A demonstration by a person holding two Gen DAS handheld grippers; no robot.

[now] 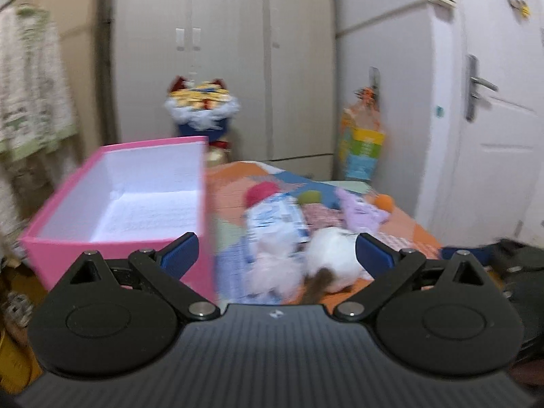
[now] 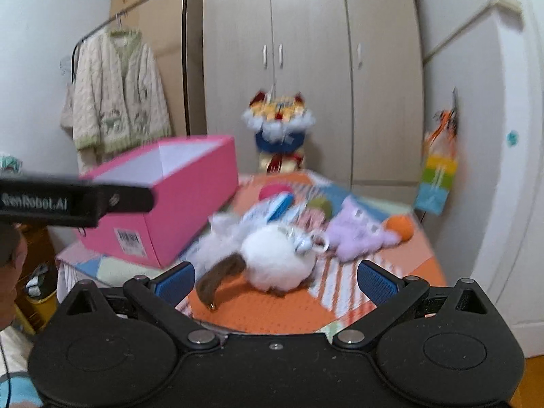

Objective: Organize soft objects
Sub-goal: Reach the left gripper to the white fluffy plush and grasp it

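— Both grippers, yours: the left gripper (image 1: pixel 274 252) is hanging released, the right gripper (image 2: pixel 275 280) likewise, nothing between their pads.

— And the soft toys?

— A white plush (image 2: pixel 277 260) is lying just ahead of your right one; the pink box (image 1: pixel 129 204) is sitting ahead-left of your left one.

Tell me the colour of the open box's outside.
Pink box, white inside; clearest in the right wrist view.
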